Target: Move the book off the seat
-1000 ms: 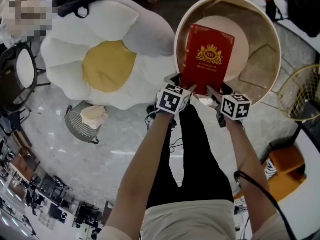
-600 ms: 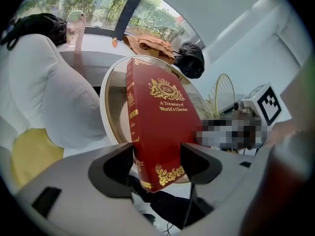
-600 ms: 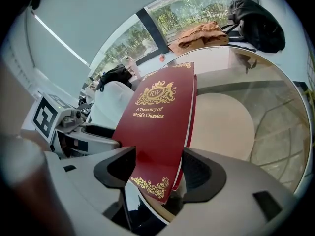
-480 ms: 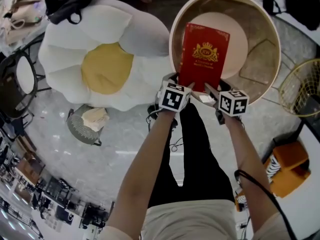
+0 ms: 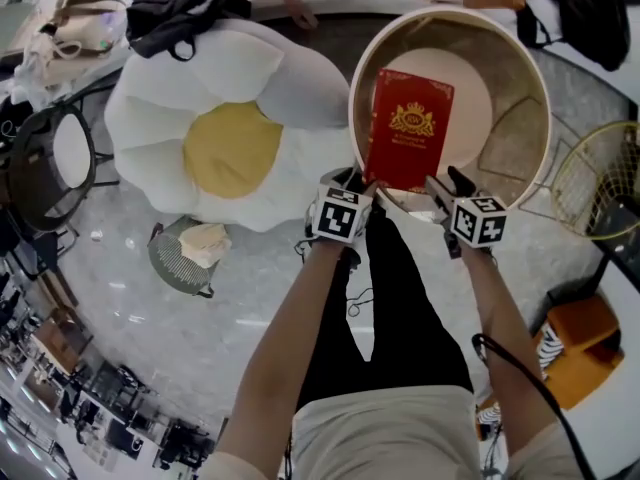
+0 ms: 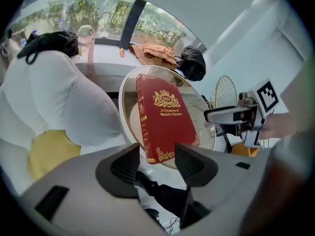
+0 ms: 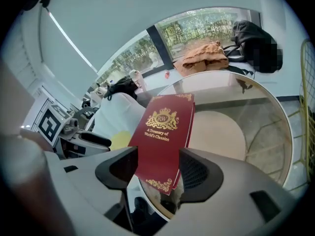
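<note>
Just inside the near rim of the round beige tub seat, the red hardcover book with a gold crest stands tilted, its long axis running away from the person. The left gripper frames its lower spine corner and the right gripper the opposite corner, equally near. Both pairs of jaws, fairly wide, have just been closing, neither plainly pinching.

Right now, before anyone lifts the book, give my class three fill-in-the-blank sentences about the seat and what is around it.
1. The book in the seat has a ____ cover.
2. Seen from above, the seat is ____ in shape.
3. The white cushion beside the seat has a ____ middle.

Missing words: red; round; yellow.
</note>
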A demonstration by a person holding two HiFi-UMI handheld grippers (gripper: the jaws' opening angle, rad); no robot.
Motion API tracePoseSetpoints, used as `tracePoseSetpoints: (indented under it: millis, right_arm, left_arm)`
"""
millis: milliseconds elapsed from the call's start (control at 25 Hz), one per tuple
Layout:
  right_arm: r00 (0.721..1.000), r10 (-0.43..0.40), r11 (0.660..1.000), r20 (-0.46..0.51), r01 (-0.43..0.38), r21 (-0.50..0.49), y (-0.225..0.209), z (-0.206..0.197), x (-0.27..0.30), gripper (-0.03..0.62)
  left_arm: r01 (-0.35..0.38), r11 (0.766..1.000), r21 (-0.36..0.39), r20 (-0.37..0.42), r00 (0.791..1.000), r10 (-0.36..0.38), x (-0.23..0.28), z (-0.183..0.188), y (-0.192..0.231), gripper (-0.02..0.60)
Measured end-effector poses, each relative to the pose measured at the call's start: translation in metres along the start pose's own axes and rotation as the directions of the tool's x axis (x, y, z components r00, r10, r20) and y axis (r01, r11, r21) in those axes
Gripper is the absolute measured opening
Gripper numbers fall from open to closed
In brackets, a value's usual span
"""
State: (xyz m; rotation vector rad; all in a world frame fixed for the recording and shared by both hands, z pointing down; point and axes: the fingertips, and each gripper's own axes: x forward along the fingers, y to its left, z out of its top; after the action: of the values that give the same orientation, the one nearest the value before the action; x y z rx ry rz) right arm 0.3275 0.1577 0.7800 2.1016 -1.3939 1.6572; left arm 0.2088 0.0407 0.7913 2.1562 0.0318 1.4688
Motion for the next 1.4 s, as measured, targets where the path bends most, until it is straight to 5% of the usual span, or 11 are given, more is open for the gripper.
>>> tracePoseSetpoints:
  millis: [440,920,1200,1400]
  right_arm:
    - [0.986,0.082,0.995,0.148,-0.074,-0.061,0.074,0.063,-0.116,0.076]
    - [0.951,0.239,0.970,0.197,-0.225,-0.092,0.146,0.068,-0.249,0.055]
    - [0.938,0.205,0.979,0.281,-0.200,-0.046,0.177,0.040,-0.300,0.055]
    - [0.926,0.173,0.985,0.337,-0.173,-0.030,0.204,0.010,-0.326,0.055]
  left_arm:
    - [-0.032,0.992,0.122,0.156,0.988,0.013,-0.162,0.041,-0.049,0.067]
    - [-0.010,0.987,0.161,0.279,0.960,-0.036,-0.301,0.010,-0.132,0.003]
    - [0.083,0.990,0.113,0.305,0.945,-0.114,-0.351,-0.034,-0.150,0.002]
    - [0.104,0.984,0.146,0.333,0.931,-0.148,-0.382,-0.068,-0.155,0.002]
